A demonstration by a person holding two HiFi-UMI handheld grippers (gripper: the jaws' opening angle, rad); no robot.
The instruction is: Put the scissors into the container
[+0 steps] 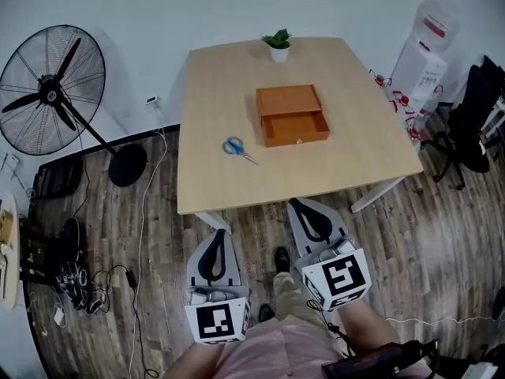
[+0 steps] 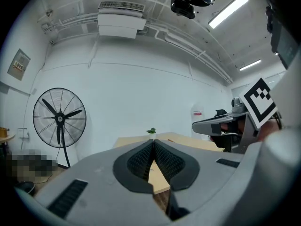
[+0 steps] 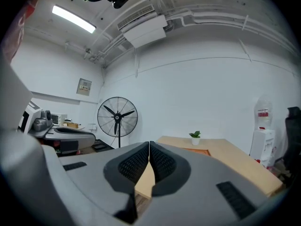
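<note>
Blue-handled scissors (image 1: 233, 148) lie on the wooden table (image 1: 213, 188), left of an orange wooden box (image 1: 291, 114) whose drawer is pulled out toward me. Both grippers hang below the table's near edge, over the floor. My left gripper (image 1: 214, 240) is shut with nothing in it; its jaw tips meet (image 2: 153, 142). My right gripper (image 1: 307, 209) is also shut and empty, tips touching (image 3: 149, 145). The scissors are hidden in both gripper views.
A small potted plant (image 1: 278, 44) stands at the table's far edge. A large floor fan (image 1: 51, 91) is at the left, a water dispenser (image 1: 422, 54) and a black chair (image 1: 473, 121) at the right. Cables and shoes lie on the wooden floor at the left.
</note>
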